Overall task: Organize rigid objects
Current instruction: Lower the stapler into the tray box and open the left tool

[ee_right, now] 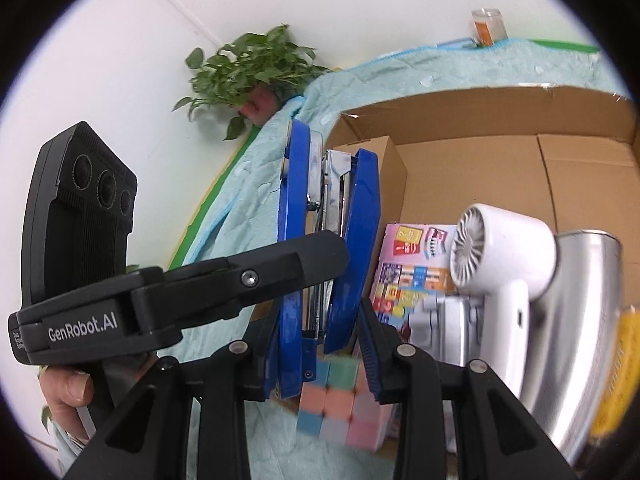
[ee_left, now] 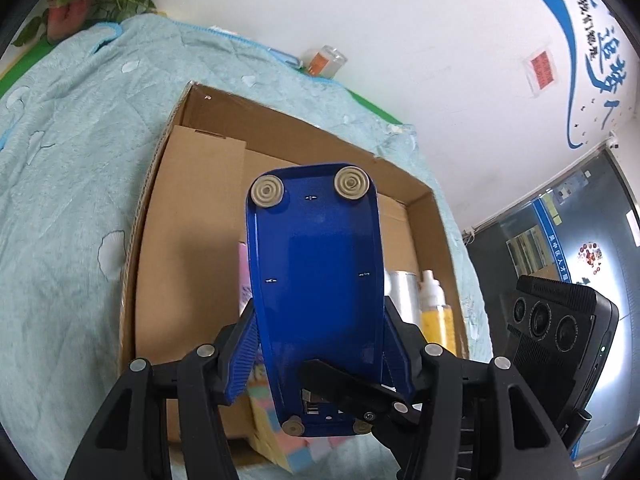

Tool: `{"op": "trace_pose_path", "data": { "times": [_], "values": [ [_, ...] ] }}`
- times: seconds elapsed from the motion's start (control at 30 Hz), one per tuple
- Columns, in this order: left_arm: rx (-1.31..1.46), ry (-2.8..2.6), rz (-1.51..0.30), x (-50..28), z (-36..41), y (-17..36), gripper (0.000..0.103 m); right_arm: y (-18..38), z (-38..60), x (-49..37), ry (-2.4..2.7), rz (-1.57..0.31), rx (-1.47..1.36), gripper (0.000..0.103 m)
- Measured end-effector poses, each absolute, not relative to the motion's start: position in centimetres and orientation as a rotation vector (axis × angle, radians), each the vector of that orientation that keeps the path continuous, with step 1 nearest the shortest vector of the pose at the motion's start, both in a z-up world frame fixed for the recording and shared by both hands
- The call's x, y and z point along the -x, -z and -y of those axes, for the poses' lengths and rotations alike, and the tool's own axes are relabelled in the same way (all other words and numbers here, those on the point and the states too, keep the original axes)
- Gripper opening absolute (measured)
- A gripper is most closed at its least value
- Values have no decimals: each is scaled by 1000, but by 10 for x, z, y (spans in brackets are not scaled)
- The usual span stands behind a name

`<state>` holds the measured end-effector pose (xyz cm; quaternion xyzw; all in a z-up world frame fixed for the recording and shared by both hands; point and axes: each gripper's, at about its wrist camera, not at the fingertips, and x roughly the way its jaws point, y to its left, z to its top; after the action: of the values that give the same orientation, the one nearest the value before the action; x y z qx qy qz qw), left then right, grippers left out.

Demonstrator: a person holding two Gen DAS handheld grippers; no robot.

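A blue stapler [ee_left: 316, 272] hangs over an open cardboard box [ee_left: 208, 120], its underside with grey rubber feet facing the left wrist camera. My left gripper [ee_left: 320, 340] is shut on its two long sides with blue ribbed pads. My right gripper [ee_right: 322, 344] is shut on the same stapler [ee_right: 296, 208] across its thickness near the rear end, where base, metal core and top arm show edge on. In the right wrist view the left gripper's black finger [ee_right: 288, 260] reaches the stapler from the left, with a hand [ee_right: 68, 392] below it.
In the box [ee_right: 480, 112] lie a white handheld dryer [ee_right: 504, 252], a steel cup [ee_right: 580, 320], a pink printed carton [ee_right: 416, 264], a pastel cube puzzle [ee_right: 340, 404], a yellow bottle [ee_left: 438, 320] and a smaller carton [ee_left: 200, 200]. A light blue blanket [ee_left: 60, 160] lies underneath; a plant [ee_right: 248, 68] stands behind.
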<state>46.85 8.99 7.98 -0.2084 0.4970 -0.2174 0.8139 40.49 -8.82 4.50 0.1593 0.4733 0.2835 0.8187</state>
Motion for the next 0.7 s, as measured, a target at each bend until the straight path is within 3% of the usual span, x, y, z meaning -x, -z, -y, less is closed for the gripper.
{"op": "trace_pose_path", "data": {
  "times": [0.27,0.37,0.4,0.47,0.53,0.6,0.7],
  "values": [
    [442,489,-1163,-493,-89,-42,54,-20,85,-424,-544,-1074,-371,34],
    [315,441,-1151,-487,-79,-43,57,-20,87,-415,-507,-1076,-337,37],
    [280,426,-1122,-482,-78,-49,60,-25,89,-408,-498,-1050,-319,39],
    [217,411,-1022,-463,-77,-69,71,-40,98,-390,-479,-980,-278,64],
    [147,363,-894,-437,-77,-91,90,-53,108,-371,-448,-901,-240,83],
    [63,278,-741,-403,-74,-109,102,-64,121,-344,-376,-805,-167,84],
    [-36,178,-558,-357,-65,-116,103,-66,148,-306,-235,-720,-99,84]
  ]
}}
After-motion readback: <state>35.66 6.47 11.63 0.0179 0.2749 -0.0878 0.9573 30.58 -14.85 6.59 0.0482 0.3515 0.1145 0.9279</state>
